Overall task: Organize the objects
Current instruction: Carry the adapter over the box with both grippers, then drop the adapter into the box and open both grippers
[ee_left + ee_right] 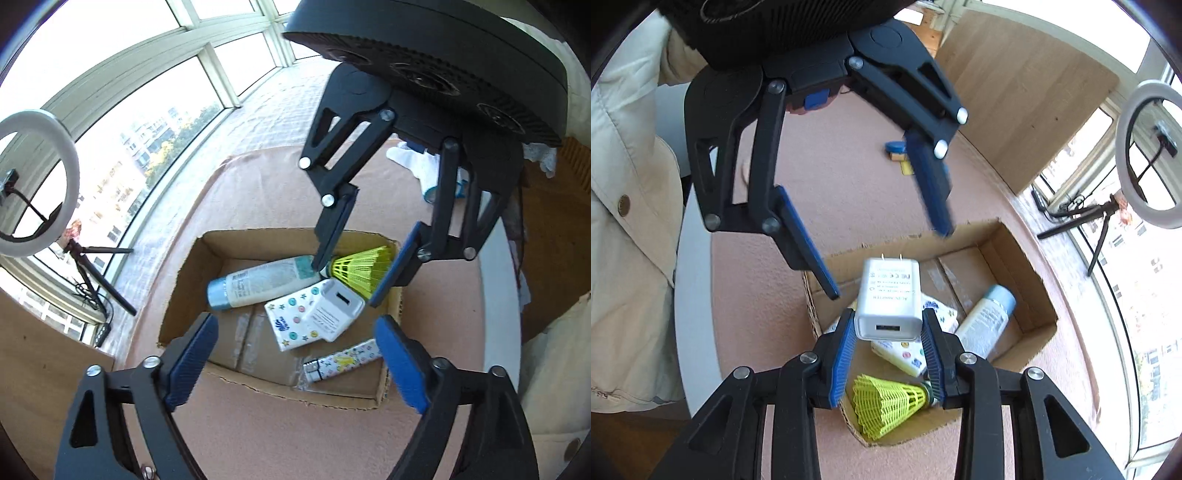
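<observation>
An open cardboard box (pixel 184 280) (pixel 1023 258) sits on the pink tabletop. Inside lie a white bottle with a blue cap (pixel 255 282) (pixel 988 319), a patterned tissue pack (pixel 295 325) (pixel 905 354), a yellow shuttlecock (pixel 364 269) (pixel 886 404) and a patterned lighter (pixel 341 360). My right gripper (pixel 888 332) (pixel 351 278) is shut on a white charger (pixel 888 295) (pixel 336 308), held over the box. My left gripper (pixel 295 362) (pixel 890 262) is open and empty above the box's near edge.
A ring light on a tripod (pixel 37 184) (pixel 1148 158) stands by the windows. Small blue and yellow objects (pixel 899 153) and a white cloth (pixel 413 158) lie on the table beyond the box. A person in a beige jacket (pixel 624 184) is close by.
</observation>
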Demonstrator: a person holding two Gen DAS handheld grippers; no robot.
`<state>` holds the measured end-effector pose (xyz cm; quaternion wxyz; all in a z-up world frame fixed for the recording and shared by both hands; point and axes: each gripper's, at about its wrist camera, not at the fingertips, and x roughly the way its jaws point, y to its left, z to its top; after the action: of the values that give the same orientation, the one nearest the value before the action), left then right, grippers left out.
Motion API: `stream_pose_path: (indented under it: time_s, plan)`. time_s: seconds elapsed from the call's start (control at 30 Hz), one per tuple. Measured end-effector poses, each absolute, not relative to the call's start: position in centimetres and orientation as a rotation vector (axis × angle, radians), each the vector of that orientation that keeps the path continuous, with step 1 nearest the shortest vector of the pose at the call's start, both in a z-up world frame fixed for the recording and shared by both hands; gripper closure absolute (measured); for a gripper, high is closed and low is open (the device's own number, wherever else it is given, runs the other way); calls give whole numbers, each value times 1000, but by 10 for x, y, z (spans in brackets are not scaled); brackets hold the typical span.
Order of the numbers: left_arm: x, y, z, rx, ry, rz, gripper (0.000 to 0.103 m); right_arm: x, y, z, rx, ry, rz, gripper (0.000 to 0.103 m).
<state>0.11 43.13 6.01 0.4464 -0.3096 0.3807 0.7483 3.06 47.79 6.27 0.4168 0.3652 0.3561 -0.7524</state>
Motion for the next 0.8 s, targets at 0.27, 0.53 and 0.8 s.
stream_pose_path:
  time_s: [0.27,0.53,0.8]
  plan:
    - [-7,384,48,-881,859,1965,5,32,477,68,950,859,-1982,62]
    - [5,283,40,-942,763,2081,4,15,420,73,988,857,-2059,48]
    - [19,148,33,-1052,588,2351,1,-29,326,63,1133,788,-2186,44]
